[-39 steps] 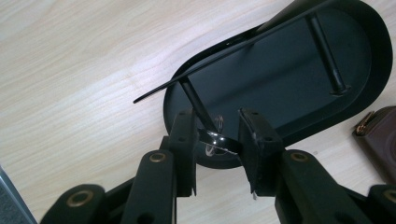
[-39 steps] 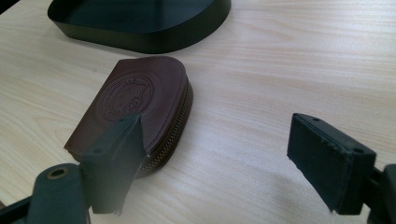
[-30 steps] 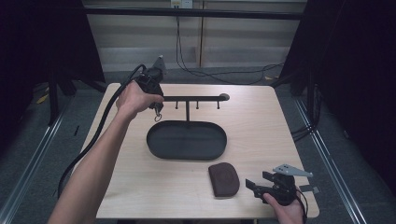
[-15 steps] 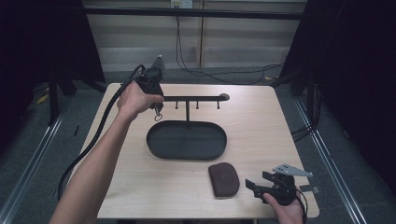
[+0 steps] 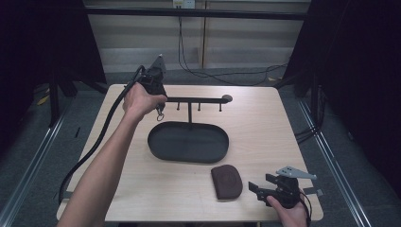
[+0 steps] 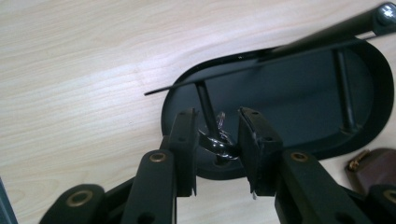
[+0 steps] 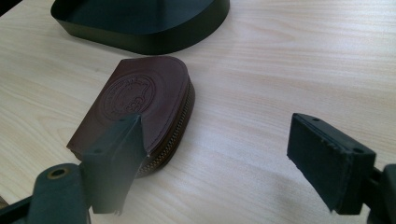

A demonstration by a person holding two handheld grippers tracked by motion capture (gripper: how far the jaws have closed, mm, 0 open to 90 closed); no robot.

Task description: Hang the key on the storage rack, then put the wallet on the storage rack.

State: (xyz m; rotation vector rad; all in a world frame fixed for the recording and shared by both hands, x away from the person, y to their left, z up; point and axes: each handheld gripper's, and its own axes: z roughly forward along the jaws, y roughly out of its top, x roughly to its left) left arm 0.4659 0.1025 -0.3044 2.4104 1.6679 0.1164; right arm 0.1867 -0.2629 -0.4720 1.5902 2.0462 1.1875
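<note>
Left gripper (image 6: 215, 140) pinches a metal key ring (image 6: 215, 142) at the hook rack (image 5: 196, 100), upper left of the high frame; hold it square to the hook. Right gripper (image 7: 215, 163) spread beside the brown pouch (image 7: 135, 105).

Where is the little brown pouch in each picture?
High view: brown pouch lies front-right on the table, near the black tray.
Left gripper view: a sliver at the bottom-right corner.
Right gripper view: left of centre.
Shared landmark: the black tray.
</note>
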